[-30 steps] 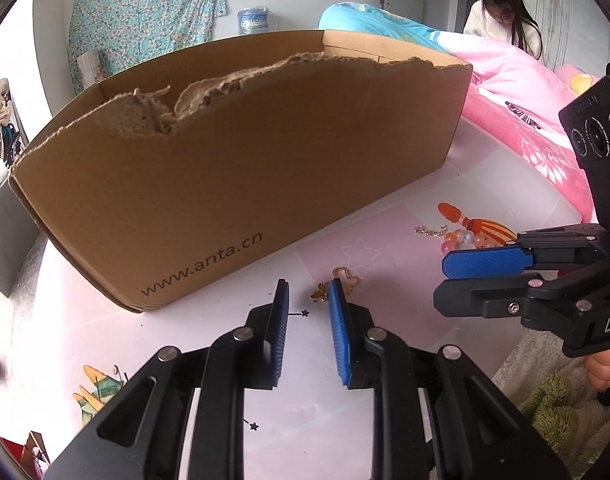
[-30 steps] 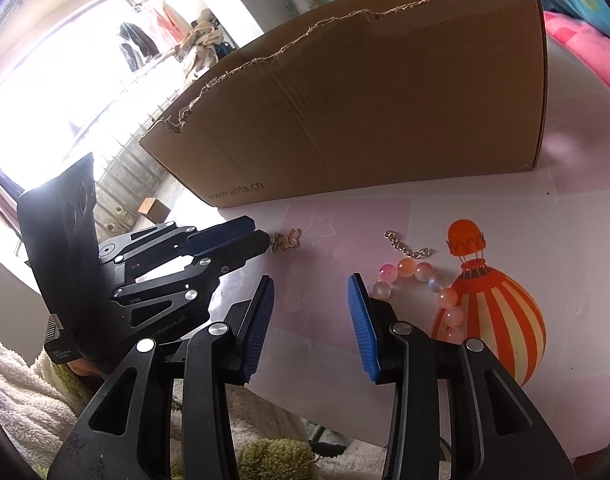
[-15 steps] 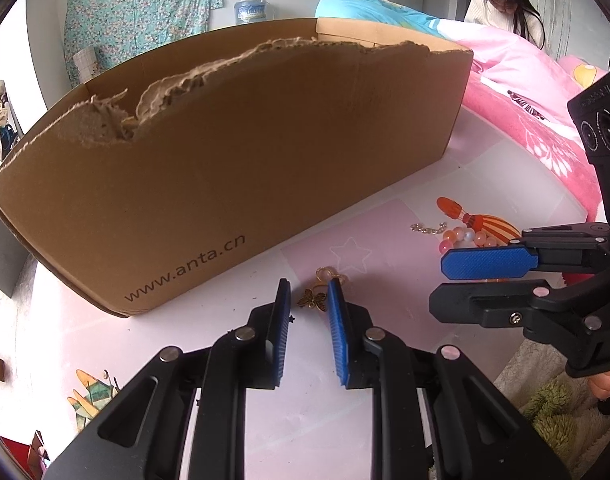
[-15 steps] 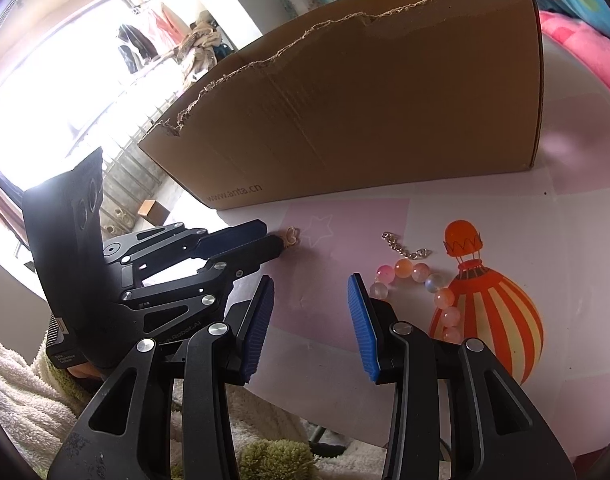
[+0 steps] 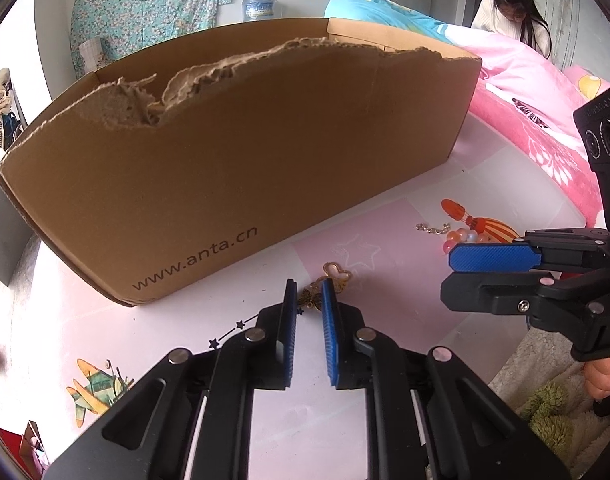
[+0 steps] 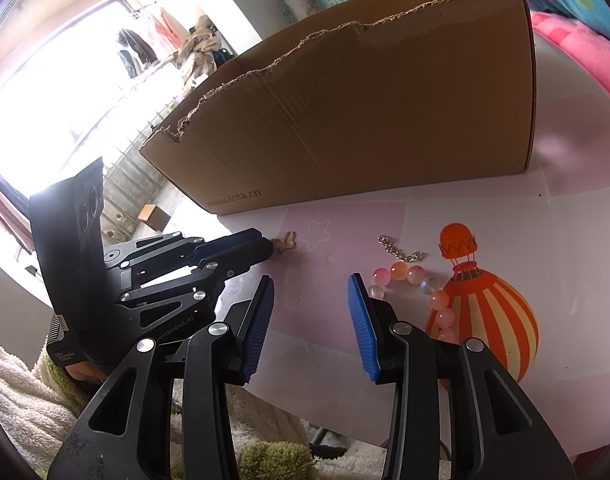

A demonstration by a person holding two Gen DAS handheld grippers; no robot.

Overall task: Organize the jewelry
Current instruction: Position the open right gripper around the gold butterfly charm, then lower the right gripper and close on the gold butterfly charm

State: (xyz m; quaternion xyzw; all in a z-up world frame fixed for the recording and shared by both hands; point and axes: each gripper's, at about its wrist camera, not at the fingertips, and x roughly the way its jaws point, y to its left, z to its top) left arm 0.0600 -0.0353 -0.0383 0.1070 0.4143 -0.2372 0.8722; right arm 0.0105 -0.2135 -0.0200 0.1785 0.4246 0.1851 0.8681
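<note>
A gold butterfly and heart charm piece (image 5: pixel 325 286) lies on the white table in front of a torn cardboard box (image 5: pixel 241 152). My left gripper (image 5: pixel 307 300) has its blue jaws narrowed around the butterfly end, a small gap still showing. The charm also shows in the right wrist view (image 6: pixel 285 241), at the left gripper's tip. My right gripper (image 6: pixel 311 292) is open and empty, just left of a pastel bead bracelet (image 6: pixel 417 280) and a short gold chain (image 6: pixel 401 252).
The box (image 6: pixel 365 120) stands along the back of the table. An orange balloon sticker (image 6: pixel 485 312) lies under the beads. A pink bedspread (image 5: pixel 537 120) and a seated person (image 5: pixel 513 12) are at the right. A green fluffy rug (image 6: pixel 273 460) lies below the table edge.
My left gripper has moved forward onto the gold charm and its jaws have narrowed around it. The right gripper has stayed put and open.
</note>
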